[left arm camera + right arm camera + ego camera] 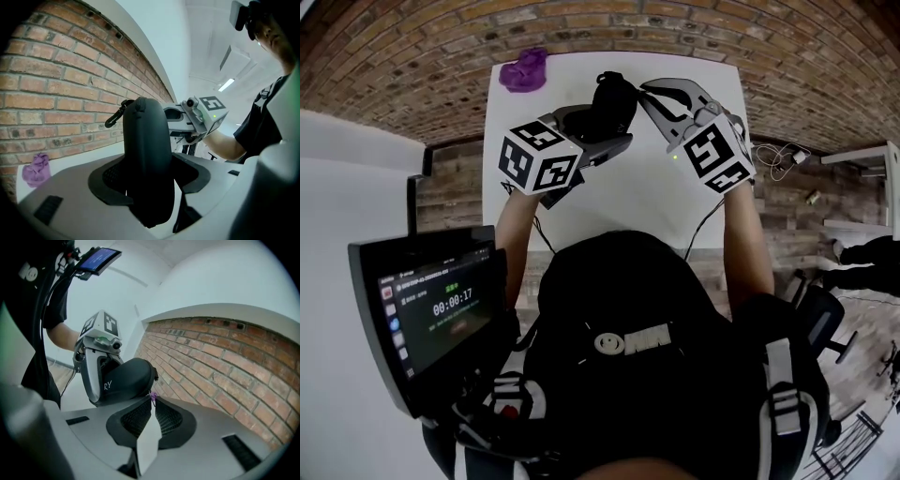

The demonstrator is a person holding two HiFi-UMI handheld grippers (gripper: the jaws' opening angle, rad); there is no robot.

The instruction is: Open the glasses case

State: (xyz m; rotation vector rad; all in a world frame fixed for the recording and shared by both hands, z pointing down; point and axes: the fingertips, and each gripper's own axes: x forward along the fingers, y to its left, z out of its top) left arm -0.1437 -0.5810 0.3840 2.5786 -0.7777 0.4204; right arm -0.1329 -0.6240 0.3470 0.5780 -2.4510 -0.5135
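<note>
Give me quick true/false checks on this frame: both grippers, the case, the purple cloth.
1. The left gripper is clamped on the black glasses case. True.
2. The right gripper has its jaws wide apart. False: they are together, with the tips right by the case's edge.
3. The purple cloth lies on the white table. True.
4. The right gripper holds the purple cloth. False: the cloth lies at the table's far corner, apart from both grippers.
5. The case is wide open with glasses showing. False: it looks closed, and no glasses show.
</note>
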